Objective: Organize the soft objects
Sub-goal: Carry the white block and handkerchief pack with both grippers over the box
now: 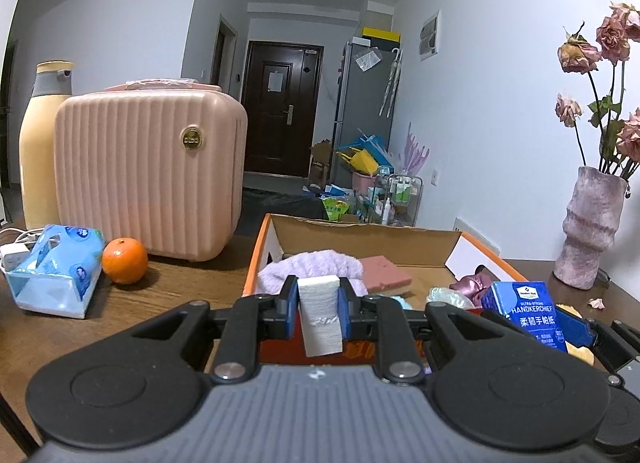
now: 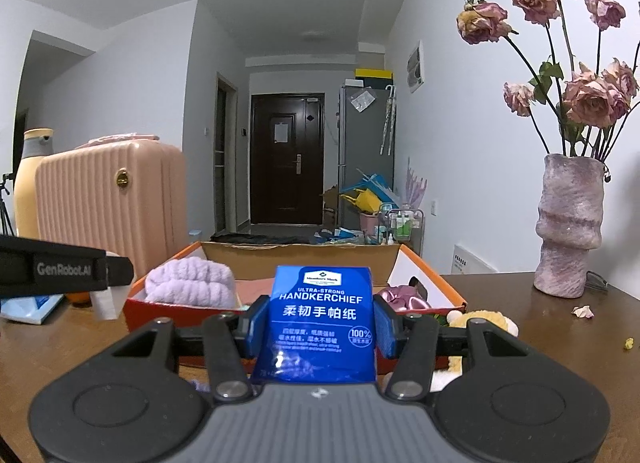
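Centre-bottom of left wrist view: left gripper (image 1: 319, 311) clamped on white rectangular foam block (image 1: 320, 315), near front wall of orange-edged cardboard box (image 1: 250, 267) w/ lilac fluffy towel (image 1: 316, 269) inside. Centre-bottom of right wrist view: right gripper (image 2: 320, 323) clamped on blue plastic handkerchief-tissue pack (image 2: 322, 319), also just short of box. Risk: foam compressing & slipping from the pads, or grippers colliding, being close side by side.

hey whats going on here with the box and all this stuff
A person is sorting soft items into an open cardboard box on a wooden table. The left tongs are shut on a white sponge block, and the right tongs are shut on a blue handkerchief tissue pack. Both are held just in front of the box. A lilac fluffy towel and a pink satin item already lie inside.
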The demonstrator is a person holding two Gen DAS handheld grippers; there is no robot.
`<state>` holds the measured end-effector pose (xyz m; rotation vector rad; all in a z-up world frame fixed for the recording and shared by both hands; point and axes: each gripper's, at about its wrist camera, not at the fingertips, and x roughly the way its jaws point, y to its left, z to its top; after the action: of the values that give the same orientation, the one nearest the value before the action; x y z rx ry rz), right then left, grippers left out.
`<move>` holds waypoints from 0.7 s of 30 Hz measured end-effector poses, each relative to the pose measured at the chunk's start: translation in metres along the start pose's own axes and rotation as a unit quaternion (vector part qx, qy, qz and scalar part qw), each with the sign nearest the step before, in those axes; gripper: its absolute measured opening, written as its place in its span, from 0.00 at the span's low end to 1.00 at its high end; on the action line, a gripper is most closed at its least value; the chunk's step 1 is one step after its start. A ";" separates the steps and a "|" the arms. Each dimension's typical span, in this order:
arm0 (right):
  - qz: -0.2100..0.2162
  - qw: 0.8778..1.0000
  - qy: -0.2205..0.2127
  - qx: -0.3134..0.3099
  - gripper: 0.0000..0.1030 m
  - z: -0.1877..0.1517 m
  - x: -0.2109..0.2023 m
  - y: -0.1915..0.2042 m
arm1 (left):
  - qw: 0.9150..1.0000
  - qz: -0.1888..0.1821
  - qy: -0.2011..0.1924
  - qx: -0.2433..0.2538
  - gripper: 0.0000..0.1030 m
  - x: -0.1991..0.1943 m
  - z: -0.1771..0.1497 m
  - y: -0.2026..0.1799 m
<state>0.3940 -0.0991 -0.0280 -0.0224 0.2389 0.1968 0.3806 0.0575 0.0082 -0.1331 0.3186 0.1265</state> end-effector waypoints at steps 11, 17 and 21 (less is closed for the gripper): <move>-0.008 1.000 -0.006 0.004 0.50 0.006 0.021 -0.010 | 1.000 -0.010 -0.007 -0.006 0.20 0.019 0.009 -0.014; -0.014 1.000 -0.008 0.007 0.50 0.009 0.034 -0.016 | 1.000 -0.015 -0.012 -0.003 0.20 0.031 0.012 -0.023; -0.017 1.000 -0.009 0.010 0.50 0.011 0.043 -0.020 | 1.000 -0.015 -0.013 -0.003 0.20 0.040 0.015 -0.028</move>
<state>0.4417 -0.1100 -0.0273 -0.0054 0.2217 0.1597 0.4267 0.0365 0.0125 -0.1432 0.2903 0.0989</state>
